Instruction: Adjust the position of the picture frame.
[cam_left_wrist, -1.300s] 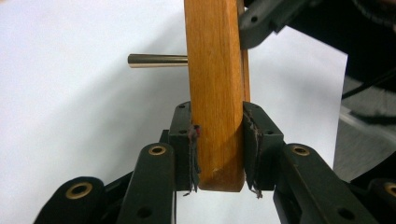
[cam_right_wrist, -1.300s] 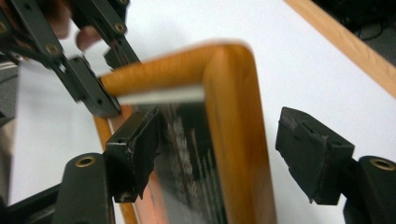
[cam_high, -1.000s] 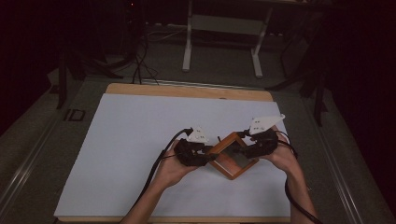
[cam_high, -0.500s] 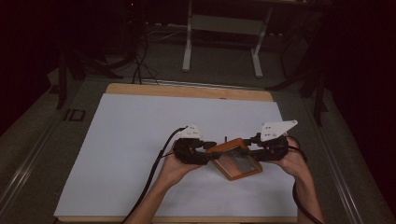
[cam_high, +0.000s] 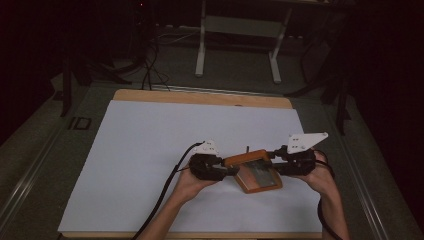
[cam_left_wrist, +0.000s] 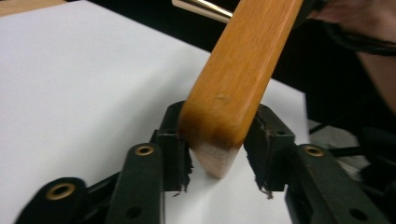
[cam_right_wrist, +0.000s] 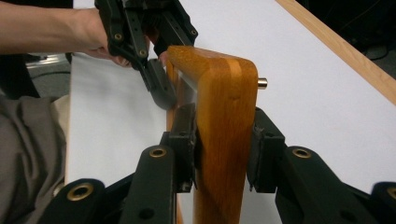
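While the left claw (cam_high: 234, 171), just closing, gripped one end of the wooden frame (cam_high: 256, 170), the right claw (cam_high: 272, 159) clamped its other end above the tabletop (cam_high: 150, 150).

Both forearms are bare, with no sleeves. The left gripper (cam_high: 231, 169) and right gripper (cam_high: 272, 159) are black, each with a small white plate on top; the right one's is long and pointed. A black cable trails from each. Up close, the black jaw links carry brass-ringed rivets and ragged-edged black pads (cam_left_wrist: 180, 154). Grey-brown trousers show beside the right gripper's jaws
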